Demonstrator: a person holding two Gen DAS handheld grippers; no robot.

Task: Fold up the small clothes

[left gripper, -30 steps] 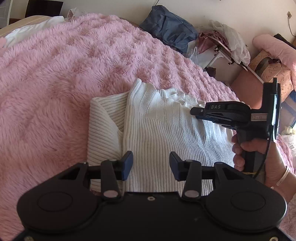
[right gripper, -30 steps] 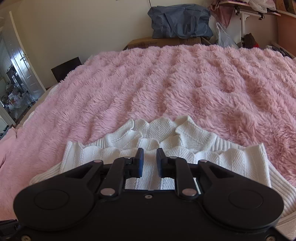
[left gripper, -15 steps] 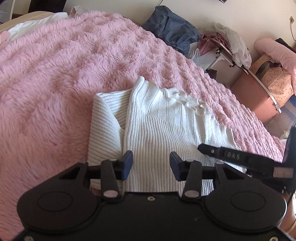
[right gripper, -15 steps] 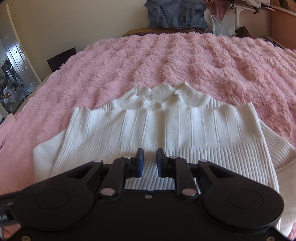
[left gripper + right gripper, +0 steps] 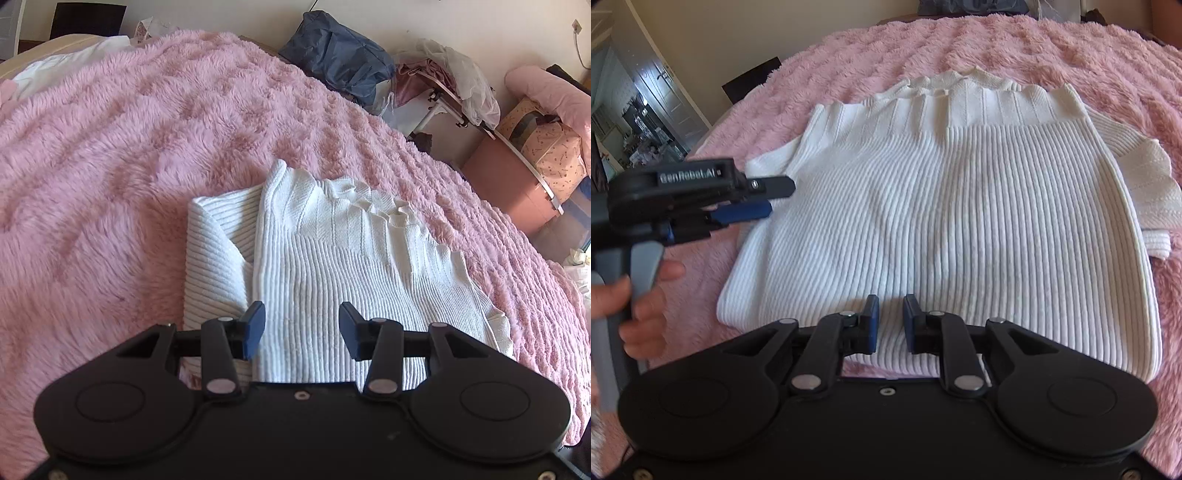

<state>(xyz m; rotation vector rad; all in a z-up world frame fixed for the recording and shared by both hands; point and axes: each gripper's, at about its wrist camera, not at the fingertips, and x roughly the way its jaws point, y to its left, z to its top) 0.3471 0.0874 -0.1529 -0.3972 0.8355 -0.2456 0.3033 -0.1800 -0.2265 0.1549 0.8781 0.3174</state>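
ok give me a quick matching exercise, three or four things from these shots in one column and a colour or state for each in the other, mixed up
Things:
1. sweater
2. blanket
3. bag
4. left gripper

Colour or state:
a. jaws apart, holding nothing
b. navy blue, by the wall
c. white ribbed knit, folded
d. pink and fluffy

Pairs: 1-c, 2-d, 3-b, 4-a

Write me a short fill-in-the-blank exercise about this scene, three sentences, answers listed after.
1. The white ribbed sweater lies on a fluffy blanket whose colour is ____.
2. The left tongs are open and hold ____.
3. A hand grips the handle of the ____ tongs, seen from the right wrist camera.

Missing words: pink; nothing; left
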